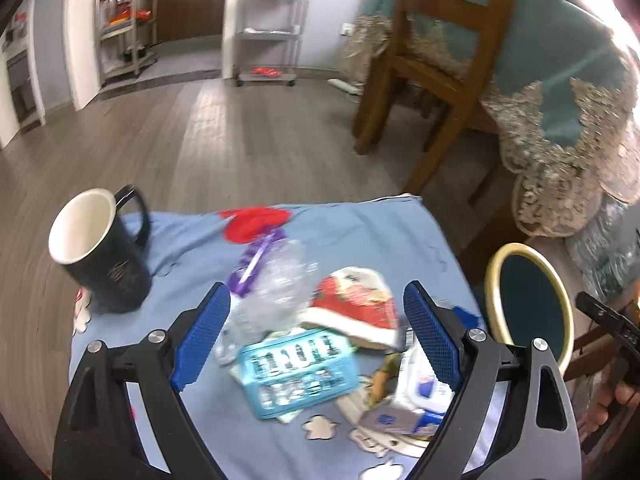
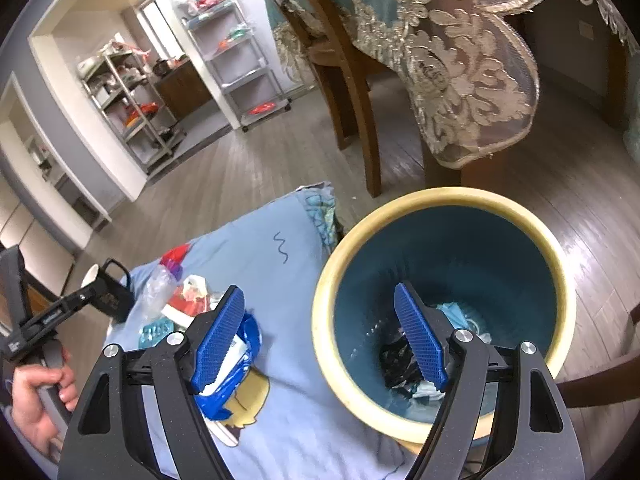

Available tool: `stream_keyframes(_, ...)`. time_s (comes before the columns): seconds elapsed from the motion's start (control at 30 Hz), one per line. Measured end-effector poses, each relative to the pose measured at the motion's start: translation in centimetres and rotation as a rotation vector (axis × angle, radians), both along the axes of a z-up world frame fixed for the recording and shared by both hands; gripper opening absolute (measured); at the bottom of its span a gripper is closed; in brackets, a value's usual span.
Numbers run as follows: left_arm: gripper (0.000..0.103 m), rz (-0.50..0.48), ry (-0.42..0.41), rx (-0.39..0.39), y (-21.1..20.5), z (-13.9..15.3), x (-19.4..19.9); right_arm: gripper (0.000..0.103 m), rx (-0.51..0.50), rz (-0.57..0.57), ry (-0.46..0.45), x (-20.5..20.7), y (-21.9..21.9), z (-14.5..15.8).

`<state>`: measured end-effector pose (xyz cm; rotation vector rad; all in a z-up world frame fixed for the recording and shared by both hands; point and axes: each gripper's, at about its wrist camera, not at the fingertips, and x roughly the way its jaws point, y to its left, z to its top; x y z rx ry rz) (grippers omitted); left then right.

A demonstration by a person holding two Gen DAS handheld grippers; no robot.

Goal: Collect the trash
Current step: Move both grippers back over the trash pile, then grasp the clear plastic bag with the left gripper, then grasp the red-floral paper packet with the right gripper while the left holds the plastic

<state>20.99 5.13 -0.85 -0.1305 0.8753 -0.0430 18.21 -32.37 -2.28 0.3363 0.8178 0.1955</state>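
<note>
Two hand-held grippers work over a tabletop (image 1: 192,432) draped in a pale blue cartoon-print cloth. The left gripper (image 1: 316,336) hangs above the litter with its blue pads spread wide and nothing between them. Beneath it lie a crumpled clear plastic bottle (image 1: 276,288) with a purple label, a red-and-white wrapper (image 1: 352,304), a light blue blister pack (image 1: 298,372) and a blue-and-white packet (image 1: 424,396), bunched together and partly overlapping. A black mug (image 1: 102,256) with a white interior stands to the left, apart from the heap.

The right gripper (image 2: 320,336) is likewise wide open and empty; its right finger reaches over the mouth of a teal waste bin (image 2: 440,200) with a cream rim, its left finger over a crumpled blue wrapper (image 2: 248,344) on the cloth. The bin stands just off the tabletop's right edge and already holds dark and pale scraps at the bottom. Beyond it, a wooden chair (image 1: 432,52) and a lace-trimmed tablecloth (image 2: 460,72) crowd the floor. A hand (image 2: 40,396) grips the left tool's handle.
</note>
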Motion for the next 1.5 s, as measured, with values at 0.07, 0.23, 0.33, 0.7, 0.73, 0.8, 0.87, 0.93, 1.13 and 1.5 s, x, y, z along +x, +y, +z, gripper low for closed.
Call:
stream_keyframes(0.07,0.087,0.028,0.01,0.005,1.2,-0.6,0.0,0.078,-0.003,0.009,0.001,0.0,0.3,0.0)
stream_keyframes(0.23,0.085,0.064,0.047,0.033,3.2,-2.5,1.3,0.078,-0.014,0.026,0.007,0.1,1.0,-0.2)
stream_keyframes(0.33,0.073,0.034,0.072,0.024,3.1,-3.5,2.3,0.078,-0.018,0.035,0.011,0.1,1.4,-0.4)
stream_keyframes(0.7,0.051,-0.033,0.151,0.012,1.8,-7.6,6.3,0.078,-0.05,0.074,0.033,0.2,2.6,-1.0)
stream_keyframes(0.73,0.047,-0.032,0.161,0.007,1.9,-7.9,6.4,0.078,-0.054,0.084,0.034,0.2,2.9,-1.0)
stream_keyframes(0.8,0.022,-0.029,0.181,0.001,2.2,-8.3,6.4,0.078,-0.067,0.109,0.032,0.2,3.9,-1.0)
stream_keyframes(0.87,0.016,-0.023,0.178,-0.002,2.4,-8.1,6.1,0.078,-0.076,0.129,0.028,0.1,4.7,-1.0)
stream_keyframes(0.93,0.014,-0.019,0.166,-0.001,2.6,-7.4,5.7,0.078,-0.08,0.149,0.026,0.1,5.6,-0.9)
stream_keyframes(1.13,0.012,0.022,0.112,-0.032,3.6,-4.5,3.8,0.078,-0.089,0.22,0.02,0.2,8.3,-0.9)
stream_keyframes(1.5,0.012,0.019,0.038,-0.083,4.6,3.0,-1.0,0.071,-0.269,0.437,-0.017,1.3,17.1,-1.3)
